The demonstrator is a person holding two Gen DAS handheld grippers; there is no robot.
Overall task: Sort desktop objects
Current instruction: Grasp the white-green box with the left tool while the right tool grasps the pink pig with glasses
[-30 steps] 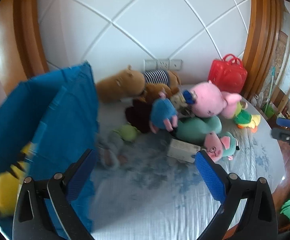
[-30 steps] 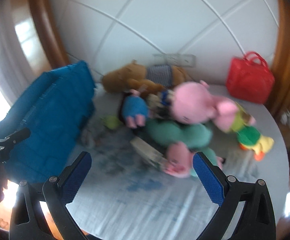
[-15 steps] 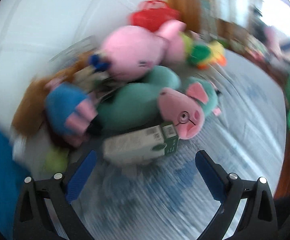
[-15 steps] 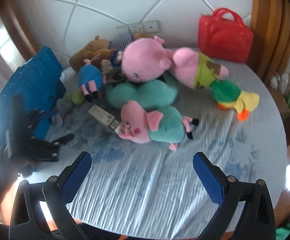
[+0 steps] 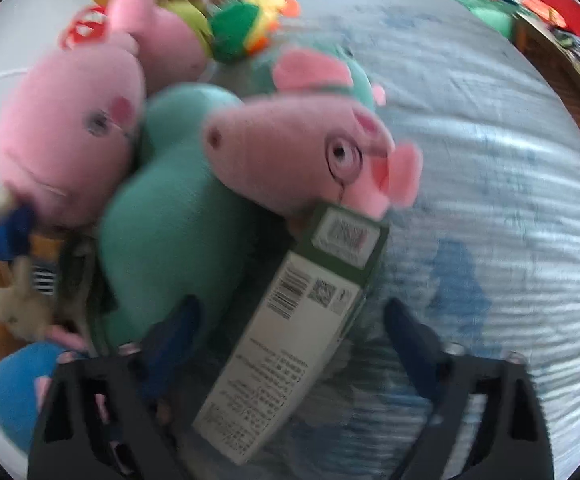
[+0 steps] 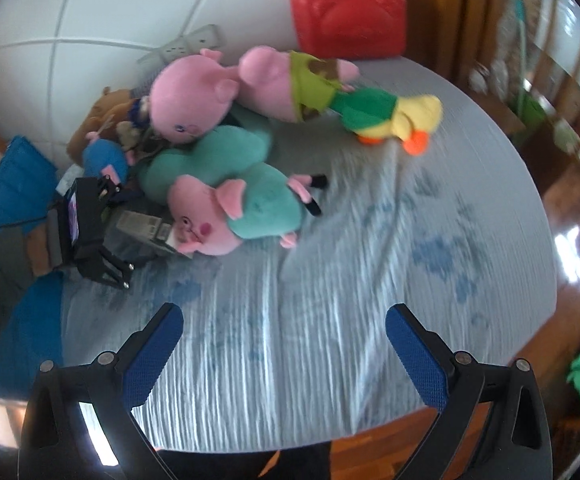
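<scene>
Approach step of sorting: the left claw (image 5: 285, 332), spread wide, straddles the green-and-white carton (image 5: 290, 332) lying on the cloth-covered surface (image 6: 330, 280) against the pink pig plush (image 5: 302, 152) (next, probably closing on it), the right claw (image 6: 283, 344) hovering wide and empty.

left claw (image 5: 290, 336) now close, straddling the box (image 5: 290, 344)

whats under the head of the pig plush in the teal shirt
One end of the green-and-white box is tucked under the pig plush's head, its barcode side showing. The left claw is open around the box. The box's far end is hidden beneath the head.
</scene>
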